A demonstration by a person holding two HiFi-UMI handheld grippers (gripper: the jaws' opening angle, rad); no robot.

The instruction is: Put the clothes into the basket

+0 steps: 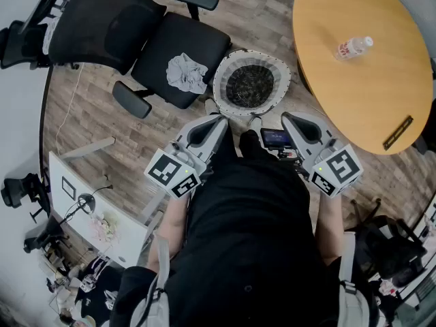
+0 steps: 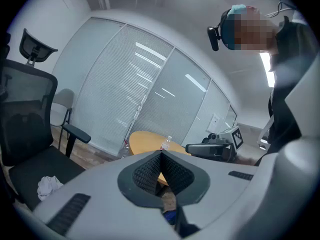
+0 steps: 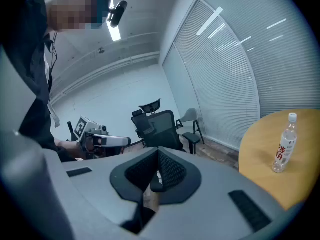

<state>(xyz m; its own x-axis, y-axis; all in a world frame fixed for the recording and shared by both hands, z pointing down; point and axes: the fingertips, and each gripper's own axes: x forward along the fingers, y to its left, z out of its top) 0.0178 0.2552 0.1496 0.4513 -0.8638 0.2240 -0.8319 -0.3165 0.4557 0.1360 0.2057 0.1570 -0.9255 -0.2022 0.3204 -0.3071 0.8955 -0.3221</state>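
Round wooden table (image 1: pixel 368 80) fills the upper right, its top and right edges cut off by the frame. Left of it sits the black office chair (image 1: pixel 136 26), backrest turned away, seat facing the middle of the floor. The person's black torso blocks most of the lower centre, hiding the floor beneath.

Now the basket (image 1: pixel 221 87): round, pale rim, dark mesh inside, standing on the wood floor between chair and table, just beside the chair seat. Its inside is too dark to tell whether anything lies in it. Neither gripper view shows it; each tool's own body covers that stretch of floor.

Left tool (image 1: pixel 221 121) is held close to the body, tip aimed toward the basket, jaws pressed together with nothing between them; the left gripper view confirms it (image 2: pixel 161 156). Right tool (image 1: pixel 286 118) mirrors it, and its pads also meet, empty (image 3: pixel 158 154).

The crumpled white cloth (image 1: pixel 187 73) lies on the chair seat, outside the basket, well apart from both tools. A small water bottle (image 1: pixel 354 47) lies on the table.
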